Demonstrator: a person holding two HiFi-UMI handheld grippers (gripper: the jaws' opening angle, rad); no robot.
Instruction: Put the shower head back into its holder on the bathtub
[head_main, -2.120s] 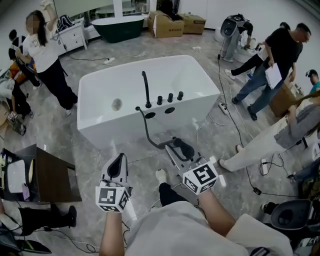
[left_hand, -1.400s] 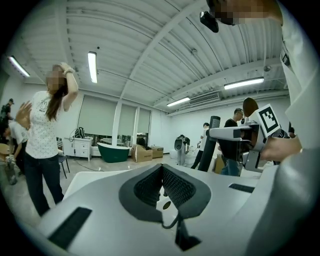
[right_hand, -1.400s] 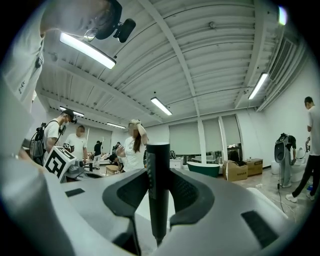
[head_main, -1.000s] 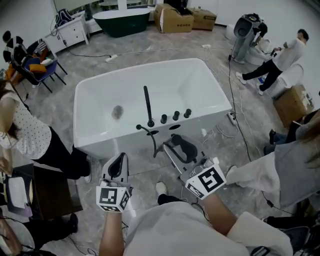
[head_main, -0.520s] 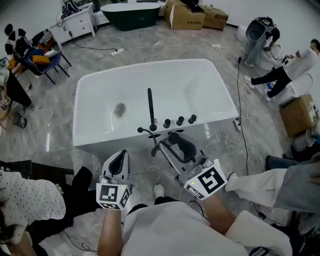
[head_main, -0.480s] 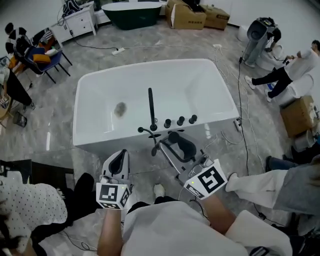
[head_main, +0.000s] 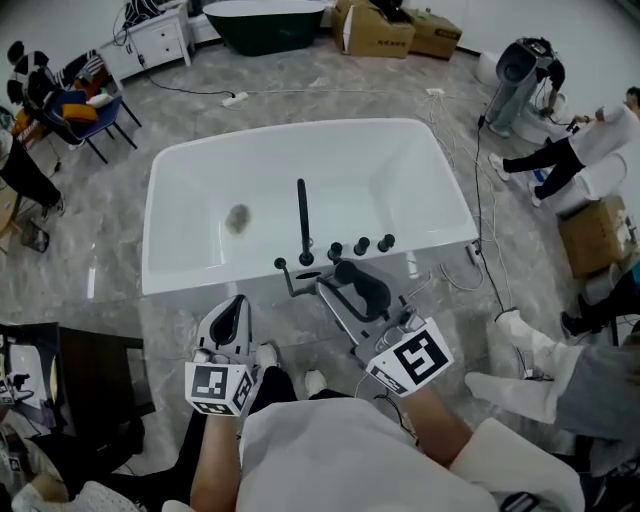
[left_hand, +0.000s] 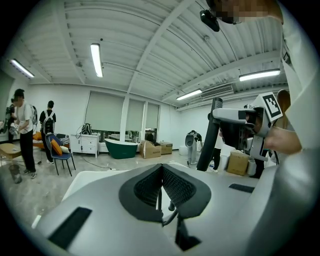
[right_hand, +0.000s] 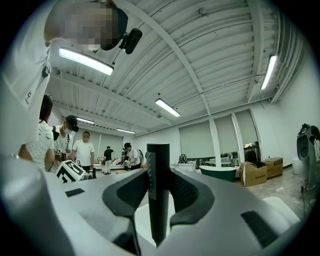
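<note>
A white bathtub fills the middle of the head view. On its near rim stand a black faucet spout and three black knobs. My right gripper hovers at that rim just below the knobs, shut on the black stick-shaped shower head, which stands upright between the pads. Its black hose loops from the rim up to the gripper. The holder itself I cannot make out. My left gripper hangs to the left in front of the tub wall; its pads meet with nothing between them.
A dark table stands at the lower left. A person's legs stretch in at the right, with cables on the floor beside the tub. Far back are a green tub, cardboard boxes and chairs.
Both grippers have come closer to the tub's near rim, the right one carrying the shower head up under the knobs. The person at the left has walked out of the head view.
</note>
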